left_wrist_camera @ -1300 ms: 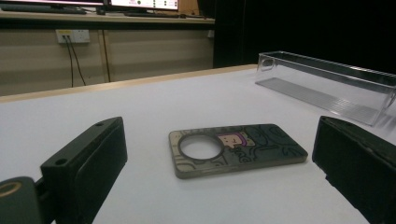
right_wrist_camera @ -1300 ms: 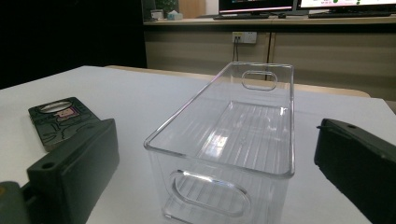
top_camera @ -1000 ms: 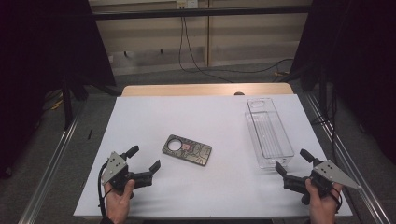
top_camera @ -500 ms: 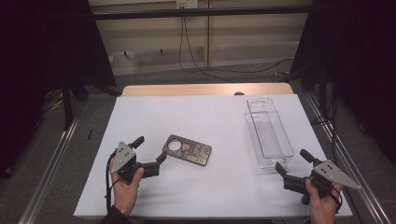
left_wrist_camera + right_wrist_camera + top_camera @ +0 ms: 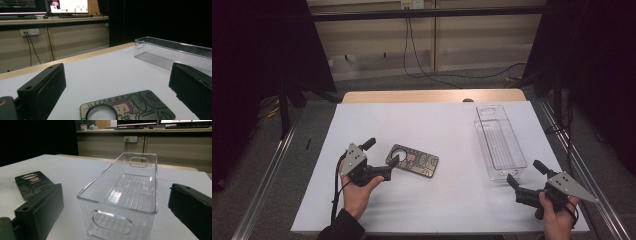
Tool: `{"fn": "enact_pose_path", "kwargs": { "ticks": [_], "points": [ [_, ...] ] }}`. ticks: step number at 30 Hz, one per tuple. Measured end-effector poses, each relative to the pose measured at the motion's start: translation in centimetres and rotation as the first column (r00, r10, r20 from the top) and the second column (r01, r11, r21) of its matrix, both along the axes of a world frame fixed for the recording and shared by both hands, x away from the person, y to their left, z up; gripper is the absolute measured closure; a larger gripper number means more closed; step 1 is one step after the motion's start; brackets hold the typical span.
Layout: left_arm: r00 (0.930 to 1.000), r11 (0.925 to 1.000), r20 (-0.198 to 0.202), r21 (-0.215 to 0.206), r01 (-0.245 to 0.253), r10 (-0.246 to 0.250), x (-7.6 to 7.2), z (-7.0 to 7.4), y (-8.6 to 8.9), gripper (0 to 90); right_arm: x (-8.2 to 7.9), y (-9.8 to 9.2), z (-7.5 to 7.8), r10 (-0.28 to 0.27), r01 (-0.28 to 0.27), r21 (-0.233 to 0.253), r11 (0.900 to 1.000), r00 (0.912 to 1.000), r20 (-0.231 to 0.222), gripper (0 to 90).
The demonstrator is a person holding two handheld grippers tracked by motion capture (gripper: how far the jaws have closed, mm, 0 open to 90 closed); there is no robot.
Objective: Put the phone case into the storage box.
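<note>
A dark phone case with cartoon drawings and a round camera hole lies flat on the white table, left of centre. My left gripper is open just left of it, one finger close to the case's near-left corner. In the left gripper view the case lies low between the spread jaws of the gripper. A clear plastic bin stands empty at the right. My right gripper is open just short of the bin's near end. In the right gripper view the bin stands ahead of that gripper.
Bare tabletop lies between the case and the bin. A wooden strip edges the table's far side. Metal rails run along both sides. Cables hang on the back wall. The case lies off to the left in the right gripper view.
My left gripper has moved forward and to the right, up to the phone case. The right gripper, the case and the bin have stayed in place.
</note>
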State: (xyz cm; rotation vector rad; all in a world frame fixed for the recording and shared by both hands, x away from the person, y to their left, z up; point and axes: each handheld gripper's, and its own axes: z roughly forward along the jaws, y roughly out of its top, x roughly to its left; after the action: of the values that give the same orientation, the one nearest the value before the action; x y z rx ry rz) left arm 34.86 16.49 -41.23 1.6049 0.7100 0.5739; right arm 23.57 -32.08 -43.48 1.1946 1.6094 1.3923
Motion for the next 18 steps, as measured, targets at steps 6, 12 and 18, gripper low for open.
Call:
{"fn": "enact_pose_path", "kwargs": {
  "ticks": [6,12,18],
  "points": [
    [0.9993,0.9992,0.012,0.014,0.036,-0.036,0.6,0.2,-1.3,2.6,0.0,0.0,0.0,0.0,0.0,-0.002,1.0,1.0,0.0,0.0],
    [0.9978,0.9979,0.014,0.014,0.064,-0.064,0.6,0.8,-2.6,2.8,0.0,0.0,0.0,-0.004,0.004,0.003,1.0,1.0,-0.001,0.0],
    [0.9963,0.9966,0.024,-0.002,0.083,-0.082,1.3,1.4,-3.9,3.4,0.0,0.0,0.0,-0.003,0.003,0.004,1.0,1.0,0.0,0.0]
  ]
}}
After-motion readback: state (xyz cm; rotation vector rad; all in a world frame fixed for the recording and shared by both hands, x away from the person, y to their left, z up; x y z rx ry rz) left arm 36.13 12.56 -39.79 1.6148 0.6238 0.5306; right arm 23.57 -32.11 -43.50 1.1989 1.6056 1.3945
